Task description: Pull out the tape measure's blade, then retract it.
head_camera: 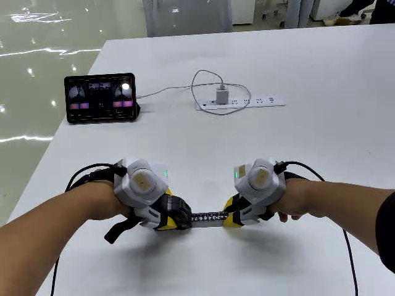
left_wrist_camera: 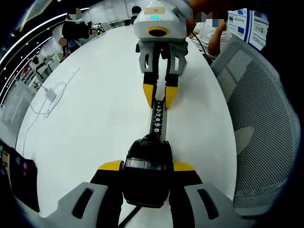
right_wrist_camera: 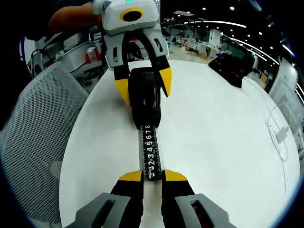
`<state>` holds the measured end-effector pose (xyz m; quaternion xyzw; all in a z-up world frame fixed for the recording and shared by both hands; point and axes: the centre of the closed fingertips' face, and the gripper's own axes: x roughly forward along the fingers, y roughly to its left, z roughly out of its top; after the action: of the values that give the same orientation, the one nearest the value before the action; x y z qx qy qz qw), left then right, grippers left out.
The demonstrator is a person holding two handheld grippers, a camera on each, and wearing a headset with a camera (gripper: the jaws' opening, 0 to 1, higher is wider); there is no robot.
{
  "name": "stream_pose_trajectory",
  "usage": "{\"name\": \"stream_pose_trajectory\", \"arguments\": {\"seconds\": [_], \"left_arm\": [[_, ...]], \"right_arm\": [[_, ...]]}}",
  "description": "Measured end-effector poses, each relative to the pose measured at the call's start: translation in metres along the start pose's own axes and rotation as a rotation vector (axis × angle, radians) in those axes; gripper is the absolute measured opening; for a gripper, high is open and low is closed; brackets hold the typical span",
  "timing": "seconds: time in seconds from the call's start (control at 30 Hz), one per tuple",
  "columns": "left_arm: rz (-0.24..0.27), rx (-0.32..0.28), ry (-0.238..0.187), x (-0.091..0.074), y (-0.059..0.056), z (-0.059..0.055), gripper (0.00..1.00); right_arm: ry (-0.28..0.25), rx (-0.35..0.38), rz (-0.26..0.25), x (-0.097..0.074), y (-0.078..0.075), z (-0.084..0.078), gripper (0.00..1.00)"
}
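Observation:
A black tape measure case (left_wrist_camera: 147,171) sits between the yellow-tipped jaws of my left gripper (left_wrist_camera: 147,167), which is shut on it; the case (head_camera: 178,214) rests low over the white table, and it also faces me in the right gripper view (right_wrist_camera: 145,95). A short length of black blade (head_camera: 208,217) with white numbers runs from the case to my right gripper (head_camera: 229,219). In the right gripper view the blade (right_wrist_camera: 149,149) ends between the yellow fingertips of that gripper (right_wrist_camera: 152,175), shut on the blade's end. The blade (left_wrist_camera: 157,121) spans the gap in the left gripper view.
On the white table (head_camera: 296,142) a tablet (head_camera: 100,98) stands at the back left. A white power strip (head_camera: 247,102) with a charger and looped cable lies behind the grippers. A grey mesh chair (left_wrist_camera: 259,118) stands beside the table's near edge. People sit far off.

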<state>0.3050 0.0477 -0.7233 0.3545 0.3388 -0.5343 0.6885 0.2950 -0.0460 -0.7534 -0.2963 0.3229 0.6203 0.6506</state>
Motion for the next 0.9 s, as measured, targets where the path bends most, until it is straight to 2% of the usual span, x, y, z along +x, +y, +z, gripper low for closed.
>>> {"name": "stream_pose_trajectory", "arguments": {"seconds": [0.9], "left_arm": [[0.002,-0.002,0.002,0.0,0.0,0.001,0.32]], "right_arm": [[0.009,0.01,-0.006,-0.009,-0.003,-0.012,0.1]]}}
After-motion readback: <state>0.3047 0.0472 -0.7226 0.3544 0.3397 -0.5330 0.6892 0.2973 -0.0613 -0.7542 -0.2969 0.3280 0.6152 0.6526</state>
